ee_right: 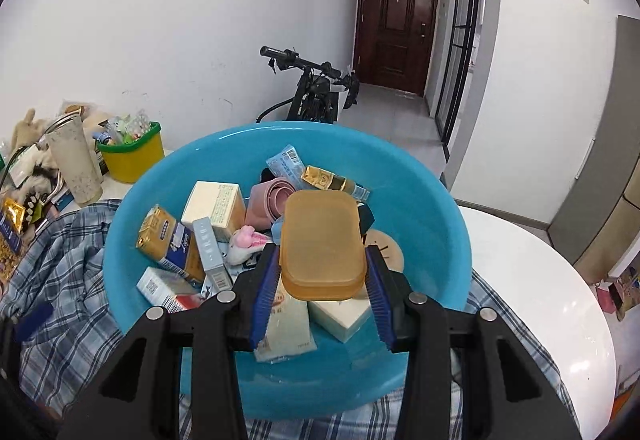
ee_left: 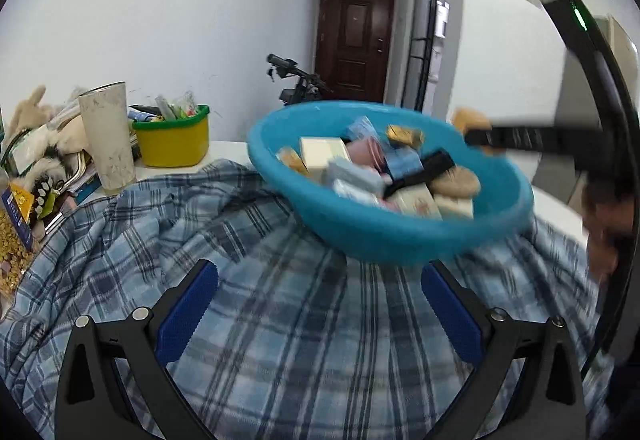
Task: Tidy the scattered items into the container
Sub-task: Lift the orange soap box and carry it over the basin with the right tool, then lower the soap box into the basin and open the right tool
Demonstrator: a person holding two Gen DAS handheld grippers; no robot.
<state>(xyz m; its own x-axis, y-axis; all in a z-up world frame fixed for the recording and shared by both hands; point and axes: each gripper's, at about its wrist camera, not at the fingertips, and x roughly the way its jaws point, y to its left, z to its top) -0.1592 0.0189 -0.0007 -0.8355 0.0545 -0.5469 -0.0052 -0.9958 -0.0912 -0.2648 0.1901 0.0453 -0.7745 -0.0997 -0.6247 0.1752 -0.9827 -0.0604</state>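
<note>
- Amber, see-through plastic fills our right gripper [ee_right: 323, 272]: a shallow rounded-rectangle box [ee_right: 322, 240], pressed from both sides by the blue pads [ee_right: 267, 280].
- We hold that box over the blue basin [ee_right: 132, 208], above the things already heaped inside it.
- In the basin we see a cream box [ee_right: 214, 206], a gold-and-blue packet [ee_right: 168, 240], a pink silicone piece [ee_right: 266, 206], a gold-wrapped item [ee_right: 324, 178] and a round wooden disc [ee_right: 386, 244].
- The basin sits on a blue plaid cloth [ee_right: 60, 280], which covers part of a white round table [ee_right: 540, 280].
- Our left gripper [ee_left: 320, 314] has its jaws spread wide with nothing between them, low over the plaid cloth just in front of the basin.
- At the left of the table stand a speckled white tumbler [ee_left: 107, 136] and a yellow tub with a green rim [ee_left: 174, 138] full of small packets.
- A dark wooden door [ee_right: 396, 26] closes the hallway behind.
</note>
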